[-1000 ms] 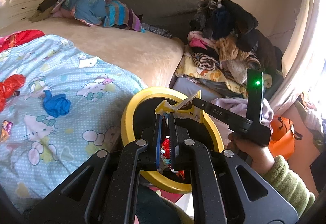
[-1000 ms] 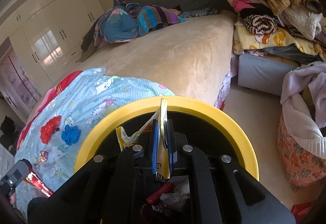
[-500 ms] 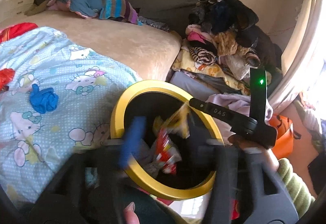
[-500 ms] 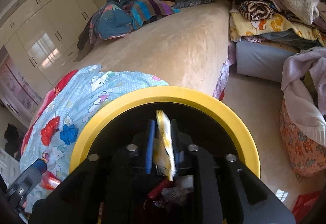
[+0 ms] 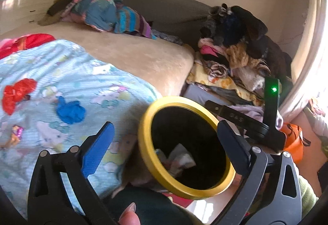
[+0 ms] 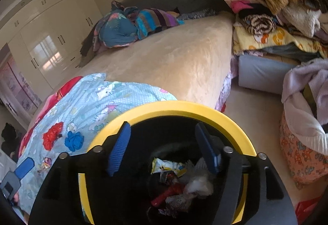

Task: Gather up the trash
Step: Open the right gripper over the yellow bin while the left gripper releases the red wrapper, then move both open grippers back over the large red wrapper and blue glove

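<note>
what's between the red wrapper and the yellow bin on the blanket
A crumpled blue wrapper lies between the red wrapper and the bin, on the blanket; the left wrist view shows it.

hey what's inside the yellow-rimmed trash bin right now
Inside the trash bin: a yellow snack wrapper, red wrappers, white crumpled tissue. Anything beneath them is hidden.

Both wrist views look closely down into the yellow-rimmed bin (image 5: 185, 188) (image 6: 174, 107), sharing the bed (image 5: 143, 57) (image 6: 180, 61).

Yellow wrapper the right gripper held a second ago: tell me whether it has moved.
Yes. The yellow wrapper has dropped from between the fingers of the right gripper, now open, into the yellow-rimmed bin, lying on the trash below the rim.
</note>
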`<state>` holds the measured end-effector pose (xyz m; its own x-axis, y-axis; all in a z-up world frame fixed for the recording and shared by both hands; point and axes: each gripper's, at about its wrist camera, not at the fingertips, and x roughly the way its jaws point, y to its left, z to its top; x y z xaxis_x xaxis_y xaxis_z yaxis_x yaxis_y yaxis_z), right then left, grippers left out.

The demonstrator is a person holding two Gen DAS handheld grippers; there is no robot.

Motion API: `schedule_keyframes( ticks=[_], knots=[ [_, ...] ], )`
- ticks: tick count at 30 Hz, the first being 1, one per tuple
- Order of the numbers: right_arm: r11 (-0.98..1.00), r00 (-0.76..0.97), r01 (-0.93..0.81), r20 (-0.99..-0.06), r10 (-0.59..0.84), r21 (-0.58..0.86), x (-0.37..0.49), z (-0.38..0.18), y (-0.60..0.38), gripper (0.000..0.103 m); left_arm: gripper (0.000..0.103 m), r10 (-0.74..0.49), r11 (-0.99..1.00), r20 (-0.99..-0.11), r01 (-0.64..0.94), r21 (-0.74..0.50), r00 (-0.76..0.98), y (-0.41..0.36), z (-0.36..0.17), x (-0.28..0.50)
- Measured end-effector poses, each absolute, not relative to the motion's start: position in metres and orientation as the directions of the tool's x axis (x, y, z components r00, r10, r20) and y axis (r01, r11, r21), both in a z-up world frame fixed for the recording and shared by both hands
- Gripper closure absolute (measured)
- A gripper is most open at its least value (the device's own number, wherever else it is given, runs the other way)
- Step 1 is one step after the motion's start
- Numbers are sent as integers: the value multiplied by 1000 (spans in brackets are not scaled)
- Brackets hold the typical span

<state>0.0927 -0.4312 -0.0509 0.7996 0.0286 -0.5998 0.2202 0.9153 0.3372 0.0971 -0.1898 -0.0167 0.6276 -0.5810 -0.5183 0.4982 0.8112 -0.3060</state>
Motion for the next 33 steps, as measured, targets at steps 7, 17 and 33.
schedule_keyframes(
  ticks=[7, 17, 33],
  knots=[
    [934, 824, 152, -563, 61, 324, 93, -33, -408, 27, 11, -528, 849, -495, 439, -294, 690, -162, -6, 99],
    [960, 831, 20, -538, 140, 281, 99, -16, -361, 26, 11, -464, 885, -457, 377, -271, 759, -131, 3, 96],
    [962, 839, -85, -502, 210, 260, 100, -5, -307, 20, 11, -316, 938, -401, 219, -269, 860, -68, 11, 102]
  ],
)
